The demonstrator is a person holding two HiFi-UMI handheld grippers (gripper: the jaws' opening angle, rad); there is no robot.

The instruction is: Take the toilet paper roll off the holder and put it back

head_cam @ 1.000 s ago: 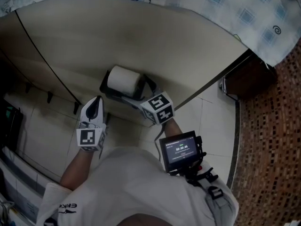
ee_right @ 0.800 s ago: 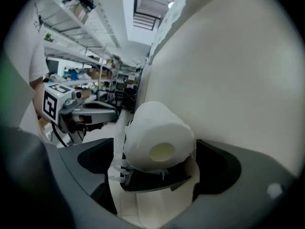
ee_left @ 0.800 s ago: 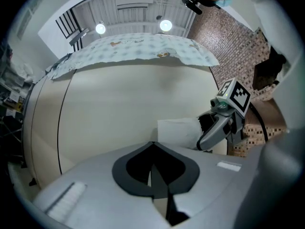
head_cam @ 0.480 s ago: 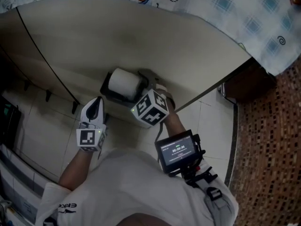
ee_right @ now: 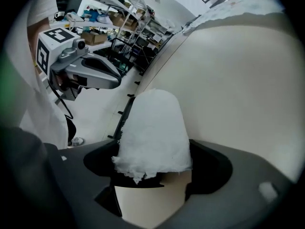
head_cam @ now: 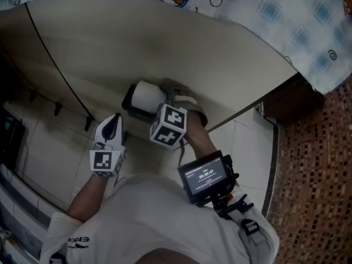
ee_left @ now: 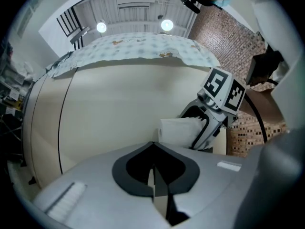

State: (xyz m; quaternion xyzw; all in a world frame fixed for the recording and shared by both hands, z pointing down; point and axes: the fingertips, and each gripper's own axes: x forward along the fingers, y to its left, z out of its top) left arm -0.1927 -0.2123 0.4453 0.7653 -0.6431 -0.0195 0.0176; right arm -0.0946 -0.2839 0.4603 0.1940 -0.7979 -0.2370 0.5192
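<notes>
Since the earlier frame, the right gripper [head_cam: 169, 104] has rolled over. Its marker cube, which sat low and to the right of the white toilet paper roll [head_cam: 147, 95], now faces us just below the roll. The jaws have just been closing. The roll stands between them and fills the gap, and its soft sides seem to meet both pads, so we read this as a wide grip taking hold. The left gripper [head_cam: 113, 122] has not shifted. It hangs well to the left of the roll with its jaws fully together and nothing in them.

The roll is still on the black wall-mounted holder [head_cam: 129, 106], fixed to the beige panel [head_cam: 165, 43], so nothing has been lifted yet. We judge the step in hand to be the first one: grasping the roll to take it off.

The next move calls for a firm but gentle squeeze, since the paper gives under pressure. After that, the roll must be drawn along the holder's arm towards its free end, not pulled straight away from the panel. We cannot see which end is free.
</notes>
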